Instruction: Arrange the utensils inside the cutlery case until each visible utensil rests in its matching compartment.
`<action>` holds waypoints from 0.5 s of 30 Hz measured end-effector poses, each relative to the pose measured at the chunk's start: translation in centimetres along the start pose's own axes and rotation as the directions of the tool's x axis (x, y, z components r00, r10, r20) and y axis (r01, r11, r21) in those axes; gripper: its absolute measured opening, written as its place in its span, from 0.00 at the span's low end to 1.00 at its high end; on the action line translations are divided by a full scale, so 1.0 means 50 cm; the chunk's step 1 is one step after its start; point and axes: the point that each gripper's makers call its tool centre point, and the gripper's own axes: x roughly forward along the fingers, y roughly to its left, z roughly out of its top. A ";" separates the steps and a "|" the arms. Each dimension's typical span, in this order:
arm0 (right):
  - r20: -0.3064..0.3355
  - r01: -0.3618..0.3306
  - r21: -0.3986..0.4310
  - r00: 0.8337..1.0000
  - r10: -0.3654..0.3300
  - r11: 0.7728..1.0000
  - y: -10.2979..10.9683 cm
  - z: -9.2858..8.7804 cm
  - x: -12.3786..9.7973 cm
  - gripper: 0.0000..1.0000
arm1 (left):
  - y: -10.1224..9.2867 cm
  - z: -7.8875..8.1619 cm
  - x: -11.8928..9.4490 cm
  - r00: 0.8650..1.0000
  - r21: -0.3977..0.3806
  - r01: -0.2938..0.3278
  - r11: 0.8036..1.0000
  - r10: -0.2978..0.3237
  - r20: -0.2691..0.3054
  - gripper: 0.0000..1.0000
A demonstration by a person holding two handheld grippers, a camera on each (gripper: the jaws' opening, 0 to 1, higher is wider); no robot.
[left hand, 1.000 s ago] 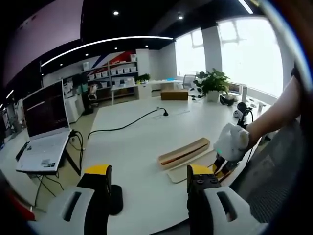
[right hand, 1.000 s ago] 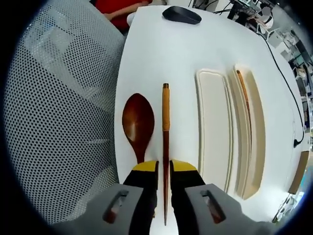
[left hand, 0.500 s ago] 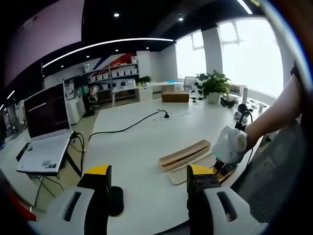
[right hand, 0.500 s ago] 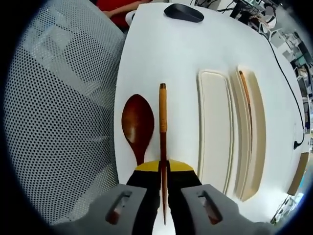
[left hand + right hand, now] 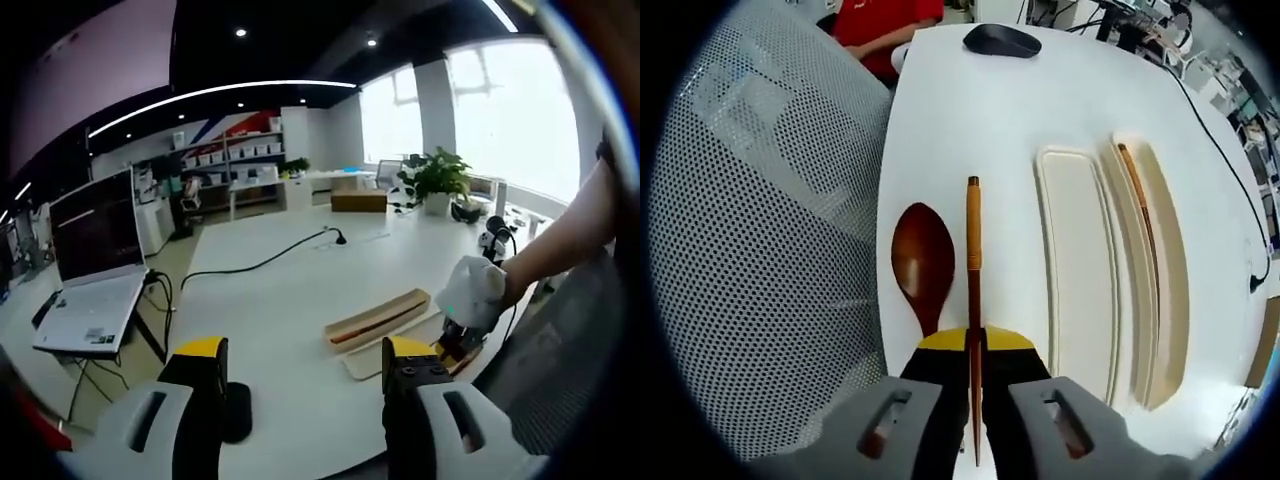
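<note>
Left gripper view: one white table, one cutlery case with its lid lying flat just beside it, one laptop, one black mouse, one black cable and one potted plant. The left gripper has its jaws wide apart, with nothing between them; it is held level above the near table edge, pointing across the room. At right, the person's arm reaches in, and a white-gloved hand grips the right gripper, which points down at the table edge beside the lid.

Right gripper view: one wooden spoon, two chopsticks, one case, one lid, one mouse. The right gripper has its jaws closed on a chopstick near mid-length; the stick runs straight ahead between them, its handle end forward. The spoon lies on the table just left of it, bowl forward, apart from the stick. To the right sits the lid, then the case, with the second chopstick inside the case. A mesh chair back stands left of the table. Whether the held stick touches the table cannot be told.
</note>
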 end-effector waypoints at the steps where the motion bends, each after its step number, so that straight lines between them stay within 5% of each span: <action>1: 0.000 -0.003 -0.004 1.000 0.003 1.000 0.002 0.001 -0.001 0.00 | 0.000 0.000 0.001 1.000 0.001 0.000 1.000 0.000 -0.001 0.64; 15: 0.029 0.001 0.013 1.000 -0.001 1.000 -0.017 0.012 -0.029 0.00 | 0.004 -0.004 0.002 1.000 0.000 -0.004 1.000 0.004 -0.008 0.64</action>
